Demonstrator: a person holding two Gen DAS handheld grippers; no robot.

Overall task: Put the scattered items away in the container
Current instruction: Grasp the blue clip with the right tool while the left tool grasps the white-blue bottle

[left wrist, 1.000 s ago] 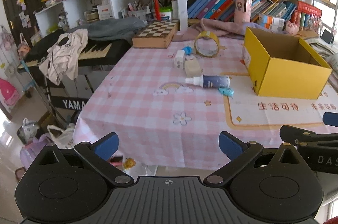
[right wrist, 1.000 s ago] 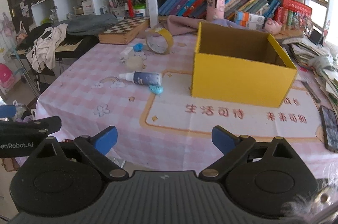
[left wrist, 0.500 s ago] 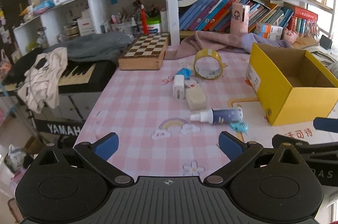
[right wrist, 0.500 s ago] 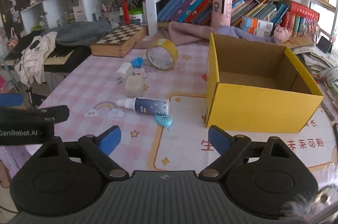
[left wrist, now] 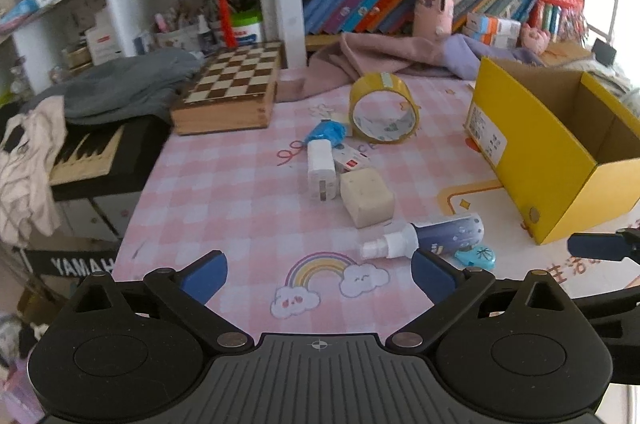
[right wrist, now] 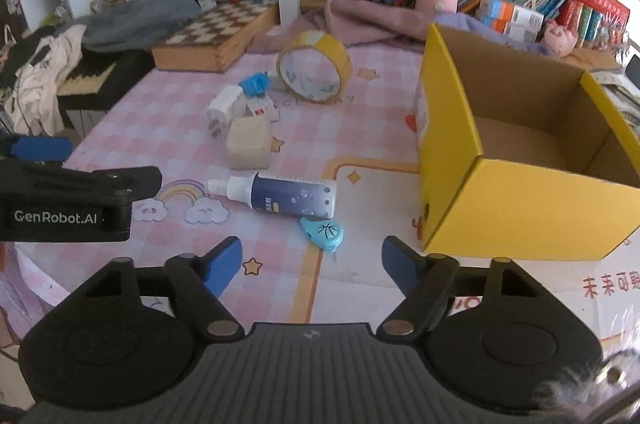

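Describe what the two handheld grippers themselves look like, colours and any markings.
Both the left gripper and the right gripper are matte black plastic with a ribbed centre panel, round side housings and silver pivot screws. Their fingertips carry blue pads. White GenRobot.AI lettering marks the left one's side.

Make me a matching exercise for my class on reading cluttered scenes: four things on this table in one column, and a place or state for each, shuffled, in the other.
Things:
1. tape roll
2. spray bottle
3. yellow box
4. chessboard box

Descriptions:
A. lying on its side by a small blue clip
B. open at the top, nothing visible inside
C. standing on edge
D. closed, at the table's far edge below the shelves

Pairs: 1-C, 2-A, 3-B, 4-D
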